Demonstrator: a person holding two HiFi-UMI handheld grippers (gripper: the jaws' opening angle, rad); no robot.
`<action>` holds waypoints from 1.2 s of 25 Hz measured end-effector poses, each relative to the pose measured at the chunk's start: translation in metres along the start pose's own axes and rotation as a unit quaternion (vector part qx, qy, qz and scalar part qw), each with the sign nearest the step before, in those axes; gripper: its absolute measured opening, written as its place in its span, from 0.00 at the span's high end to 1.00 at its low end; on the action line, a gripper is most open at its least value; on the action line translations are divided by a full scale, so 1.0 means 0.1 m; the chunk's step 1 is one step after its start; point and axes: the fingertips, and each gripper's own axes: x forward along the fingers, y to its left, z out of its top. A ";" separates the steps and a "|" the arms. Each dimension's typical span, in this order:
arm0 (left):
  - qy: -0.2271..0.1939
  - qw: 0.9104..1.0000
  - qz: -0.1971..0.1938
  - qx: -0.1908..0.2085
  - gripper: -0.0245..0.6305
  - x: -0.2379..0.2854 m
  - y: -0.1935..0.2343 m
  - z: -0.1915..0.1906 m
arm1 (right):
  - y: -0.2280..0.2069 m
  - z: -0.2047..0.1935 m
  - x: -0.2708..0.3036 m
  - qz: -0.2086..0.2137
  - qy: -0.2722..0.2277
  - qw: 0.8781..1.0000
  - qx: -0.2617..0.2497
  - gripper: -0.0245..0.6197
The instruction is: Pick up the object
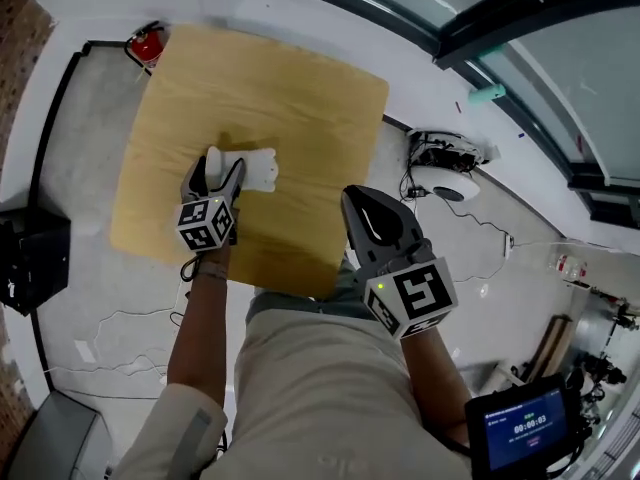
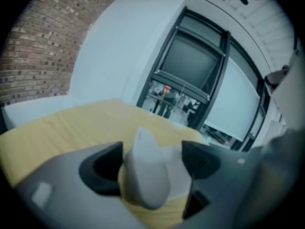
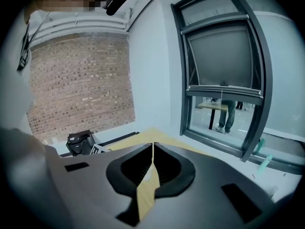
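Note:
A white, bottle-like object (image 1: 257,169) lies on its side on the light wooden table (image 1: 260,78). My left gripper (image 1: 222,168) reaches over its left end with its jaws standing wide to either side of it. In the left gripper view the object (image 2: 147,175) fills most of the gap between the dark pads (image 2: 102,168). A sliver of table shows beside the right pad, and I see no clear squeeze. My right gripper (image 1: 352,196) hovers over the table's near right corner. Its jaws (image 3: 152,149) meet at the tips and hold nothing.
A red fire extinguisher (image 1: 147,43) stands past the table's far left corner. A black case (image 1: 30,258) sits on the floor at the left. At the right are a round white device (image 1: 445,183) with cables and a timer screen (image 1: 525,428). Windows line the far wall.

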 end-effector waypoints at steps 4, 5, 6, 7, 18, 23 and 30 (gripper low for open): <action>-0.024 0.998 -0.003 -0.062 0.34 0.10 0.10 -0.02 | 0.05 0.01 0.16 0.013 0.012 1.000 -0.004 0.94; -0.026 0.998 -0.004 -0.064 0.34 0.12 0.10 0.00 | 0.06 0.01 0.18 0.015 0.015 1.000 -0.006 0.94; -0.027 0.998 -0.005 -0.062 0.34 0.14 0.10 0.01 | 0.07 0.00 0.20 0.016 0.018 1.000 -0.008 0.94; -0.027 0.998 -0.006 -0.059 0.34 0.16 0.09 0.03 | 0.07 -0.01 0.21 0.016 0.020 1.000 -0.009 0.94; -0.028 0.997 0.026 -0.060 0.59 0.00 0.21 0.03 | 0.10 -0.01 0.27 0.039 0.024 0.999 -0.012 0.95; -0.044 0.994 0.035 -0.093 0.62 -0.16 0.26 0.07 | 0.16 -0.03 0.32 0.058 0.024 0.998 -0.014 0.94; -0.139 0.977 0.025 -0.162 0.63 -0.54 0.26 0.63 | 0.23 0.03 0.41 0.086 0.012 0.996 -0.019 0.94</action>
